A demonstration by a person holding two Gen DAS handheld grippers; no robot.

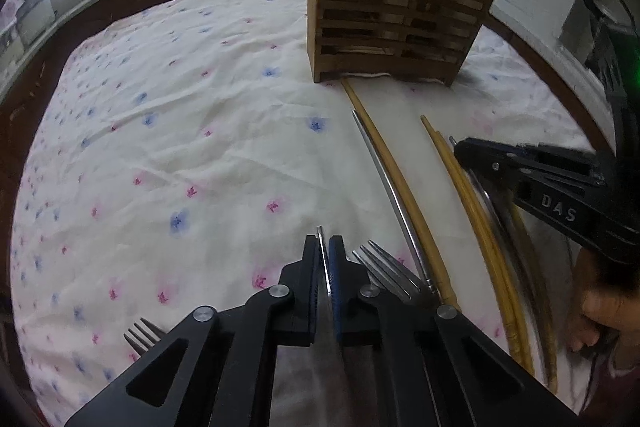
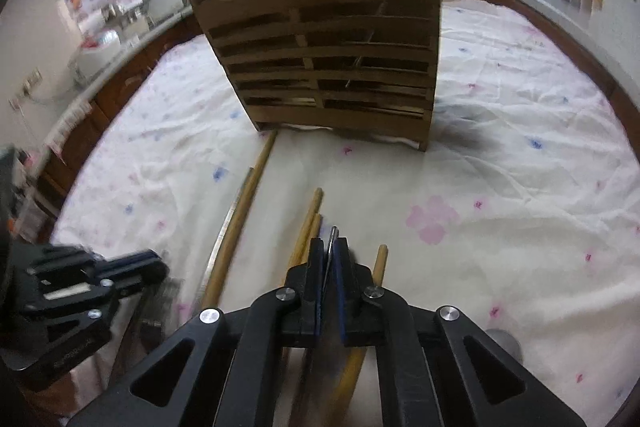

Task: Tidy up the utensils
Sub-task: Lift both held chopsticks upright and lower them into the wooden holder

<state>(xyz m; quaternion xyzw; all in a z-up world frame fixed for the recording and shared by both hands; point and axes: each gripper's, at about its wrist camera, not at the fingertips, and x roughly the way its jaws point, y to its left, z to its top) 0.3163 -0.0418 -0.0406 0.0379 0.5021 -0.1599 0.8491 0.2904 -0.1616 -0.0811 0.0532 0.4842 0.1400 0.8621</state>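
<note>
Floral cloth covers the worktop, and a slatted wooden caddy stands at its far side; every place below is given from that caddy.

Loose utensils lie on the cloth on the near side of the caddy: wooden chopsticks running almost from its foot toward the cameras, a second bundle of chopsticks to the right of those, and forks nearest the cameras. A few pieces already stand in the caddy's top slots.

The left gripper is pressed together on a thin metal handle, whose tip pokes out between the fingers. The right gripper is likewise clamped on a slim metal piece, low over the chopstick bundle.

The step in hand looks like lifting these two pinched pieces and carrying them to the caddy. To do it well, I would raise each one straight up, clear of its neighbours, before swinging it forward, so nothing drags across the cloth. Then tip each piece upright above an open slot, lower it in, and only then release. Moving one hand at a time would keep the grippers from colliding.
</note>
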